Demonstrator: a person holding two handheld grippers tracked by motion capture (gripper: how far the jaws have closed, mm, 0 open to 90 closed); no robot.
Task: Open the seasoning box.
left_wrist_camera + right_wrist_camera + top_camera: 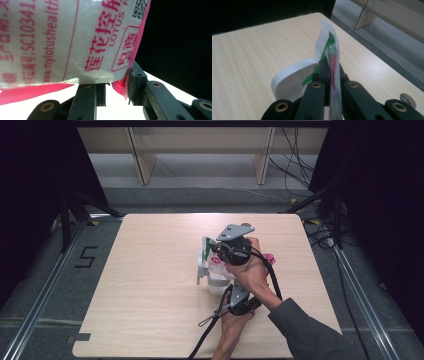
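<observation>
Plastic packet (pixel 62 40), pink-printed, sits pinched at its lower corner by the left tongs (pixel 116 87) while the right tongs (pixel 331 75) clamp its top edge. Judging by that, both grips are made; the packet looks unopened, so pulling it open over the white container (pixel 216 282) on the tabletop (pixel 150 320) remains.

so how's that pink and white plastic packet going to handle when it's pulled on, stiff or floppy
Probably floppy: the packet is thin printed film that creases at its lower edge by the left gripper. Likely light, since the right gripper holds up its flattened end by a pinch alone. It may be a bit slippery, as the film looks glossy, so a hard tug could slide it between the fingers.
</observation>
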